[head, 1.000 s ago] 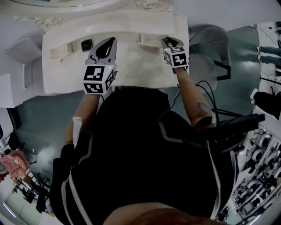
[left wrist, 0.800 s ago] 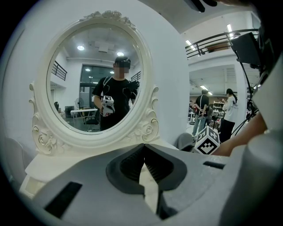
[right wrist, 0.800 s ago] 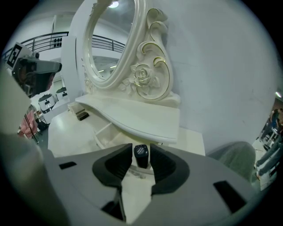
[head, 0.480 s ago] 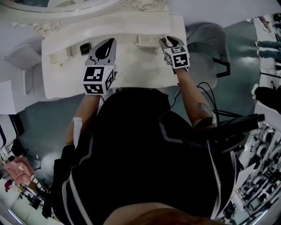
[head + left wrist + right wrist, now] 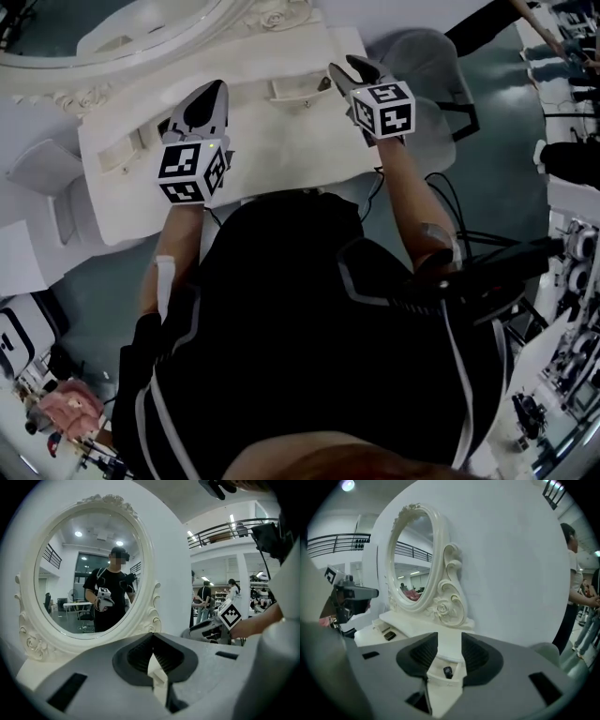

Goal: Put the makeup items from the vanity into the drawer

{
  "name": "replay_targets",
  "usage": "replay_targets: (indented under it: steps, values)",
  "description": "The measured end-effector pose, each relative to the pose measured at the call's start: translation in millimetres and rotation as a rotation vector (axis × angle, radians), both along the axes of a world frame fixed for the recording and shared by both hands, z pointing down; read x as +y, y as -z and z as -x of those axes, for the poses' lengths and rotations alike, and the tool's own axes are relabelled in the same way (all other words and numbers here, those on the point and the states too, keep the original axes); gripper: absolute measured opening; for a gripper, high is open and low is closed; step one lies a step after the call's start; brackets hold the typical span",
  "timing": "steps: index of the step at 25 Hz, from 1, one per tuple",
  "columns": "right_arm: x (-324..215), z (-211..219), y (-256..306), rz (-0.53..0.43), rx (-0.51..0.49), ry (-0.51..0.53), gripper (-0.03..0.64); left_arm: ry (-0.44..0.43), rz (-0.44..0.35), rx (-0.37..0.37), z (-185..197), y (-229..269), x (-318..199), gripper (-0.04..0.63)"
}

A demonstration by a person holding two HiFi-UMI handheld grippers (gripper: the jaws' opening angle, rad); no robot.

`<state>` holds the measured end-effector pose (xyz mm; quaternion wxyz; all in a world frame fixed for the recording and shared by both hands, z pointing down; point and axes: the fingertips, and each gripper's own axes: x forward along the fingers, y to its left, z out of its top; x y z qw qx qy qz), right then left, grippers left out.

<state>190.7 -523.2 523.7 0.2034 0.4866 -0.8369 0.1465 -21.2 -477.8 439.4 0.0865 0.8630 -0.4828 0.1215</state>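
The white vanity has a small open drawer at its back right. My right gripper hovers just right of that drawer. In the right gripper view its jaws are opening, and a small dark makeup item lies loose in the drawer below them, untouched by the pads. A dark compact rests on the vanity top by the left drawer. My left gripper hangs over the vanity's left half, its fingertips together with nothing held.
An oval ornate mirror stands at the back of the vanity against a white wall. A grey chair sits to the right of the vanity. People stand off to the right.
The head view has tilted, so the vanity now lies slanted. The right gripper has drawn slightly up and away from the right drawer. The left gripper keeps its place over the vanity.
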Motion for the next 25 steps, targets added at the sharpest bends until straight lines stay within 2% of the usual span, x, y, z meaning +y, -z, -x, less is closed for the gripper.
replay_targets:
  steps: [6,10,14,20,25]
  values:
    - [3.0,-16.8,79.5,-0.134,-0.081,-0.075,0.118,-0.069,-0.037,0.048,-3.0,31.9,-8.5,0.003]
    - [12.0,-18.3,127.3,-0.21,-0.116,-0.09,0.085,-0.075,-0.063,0.042,3.4,53.7,-11.9,0.003]
    - [24.4,-14.5,162.4,-0.263,-0.104,-0.076,0.072,-0.075,-0.094,0.056,9.4,73.3,-16.8,0.003]
    - [41.2,-15.1,198.2,-0.324,-0.125,-0.112,0.025,-0.086,-0.142,0.077,17.4,92.3,-21.5,0.003]
    - [52.3,-12.9,223.9,-0.372,-0.107,-0.105,0.006,-0.086,-0.2,0.05,17.8,106.1,-18.3,0.003]
